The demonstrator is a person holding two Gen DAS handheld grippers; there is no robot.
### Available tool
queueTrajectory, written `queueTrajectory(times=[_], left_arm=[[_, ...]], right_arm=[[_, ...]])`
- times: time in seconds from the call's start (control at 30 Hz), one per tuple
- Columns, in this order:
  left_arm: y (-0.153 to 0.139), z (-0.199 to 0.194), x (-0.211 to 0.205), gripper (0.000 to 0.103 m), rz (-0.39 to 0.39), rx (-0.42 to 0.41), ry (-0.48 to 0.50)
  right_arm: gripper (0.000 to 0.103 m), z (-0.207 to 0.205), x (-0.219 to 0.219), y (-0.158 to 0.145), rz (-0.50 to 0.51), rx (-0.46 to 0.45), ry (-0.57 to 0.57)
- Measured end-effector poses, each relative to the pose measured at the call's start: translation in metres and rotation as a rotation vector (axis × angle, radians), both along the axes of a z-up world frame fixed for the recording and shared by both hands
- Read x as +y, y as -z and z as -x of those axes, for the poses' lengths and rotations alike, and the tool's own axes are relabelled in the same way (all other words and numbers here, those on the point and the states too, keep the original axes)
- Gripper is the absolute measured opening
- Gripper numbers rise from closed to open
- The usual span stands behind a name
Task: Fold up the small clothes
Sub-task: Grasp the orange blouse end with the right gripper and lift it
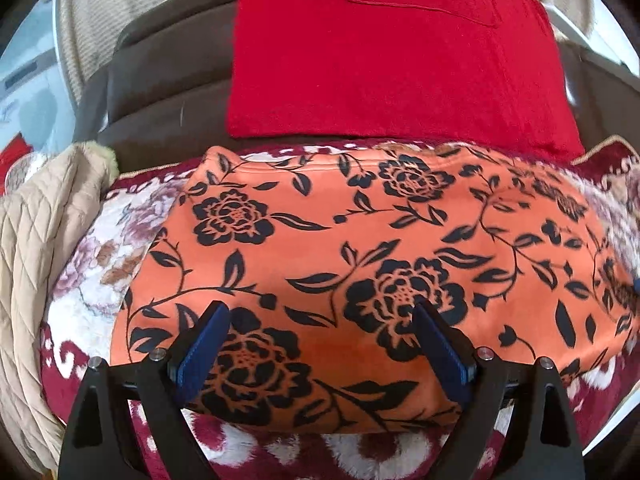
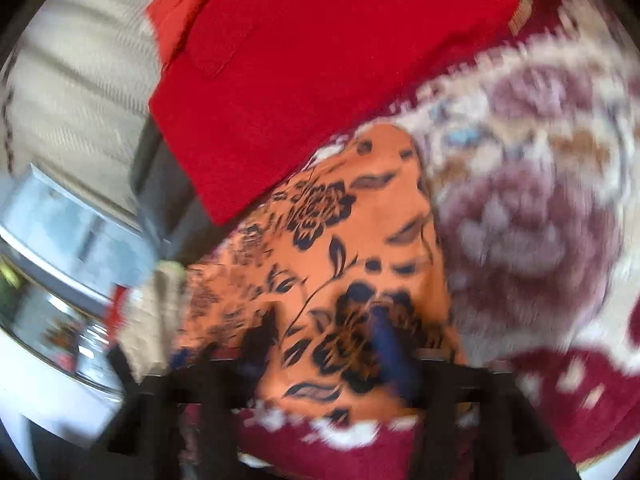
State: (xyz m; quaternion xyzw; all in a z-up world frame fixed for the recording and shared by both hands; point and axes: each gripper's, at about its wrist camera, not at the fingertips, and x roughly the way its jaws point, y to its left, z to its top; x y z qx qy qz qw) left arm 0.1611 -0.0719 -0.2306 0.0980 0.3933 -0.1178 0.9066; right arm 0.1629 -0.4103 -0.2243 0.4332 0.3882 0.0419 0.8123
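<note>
An orange garment with black flowers (image 1: 360,248) lies folded into a wide flat band on a maroon and white floral blanket (image 1: 92,280). My left gripper (image 1: 324,312) is open, its blue-padded fingers (image 1: 204,344) spread over the garment's near edge and holding nothing. In the right wrist view, which is motion-blurred, the same orange garment (image 2: 340,248) runs up from my right gripper (image 2: 324,320); its fingers stand apart over the cloth. A folded red garment (image 1: 392,56) with a pocket flap lies behind the orange one, and it also shows in the right wrist view (image 2: 320,72).
A beige quilted garment (image 1: 36,264) is heaped at the left of the blanket. A dark brown sofa back (image 1: 168,92) and pale striped fabric (image 1: 132,12) stand behind. In the right wrist view the blanket (image 2: 528,200) spreads to the right.
</note>
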Motion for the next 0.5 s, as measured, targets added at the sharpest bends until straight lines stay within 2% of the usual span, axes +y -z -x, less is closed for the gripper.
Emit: queueTrajectory(times=[0.1, 0.33, 0.5], left_arm=[[0.0, -0.005, 0.001, 0.093, 0.007, 0.02, -0.012], [-0.003, 0.004, -0.003, 0.093, 0.005, 0.01, 0.026], [0.006, 0.007, -0.011, 0.093, -0.004, 0.064, 0.057]], right_arm=[[0.076, 0.021, -0.003, -0.006, -0.053, -0.052, 0.028], [0.076, 0.053, 0.009, 0.016, -0.176, 0.022, 0.031], [0.076, 0.051, 0.013, 0.025, -0.152, 0.061, 0.062]])
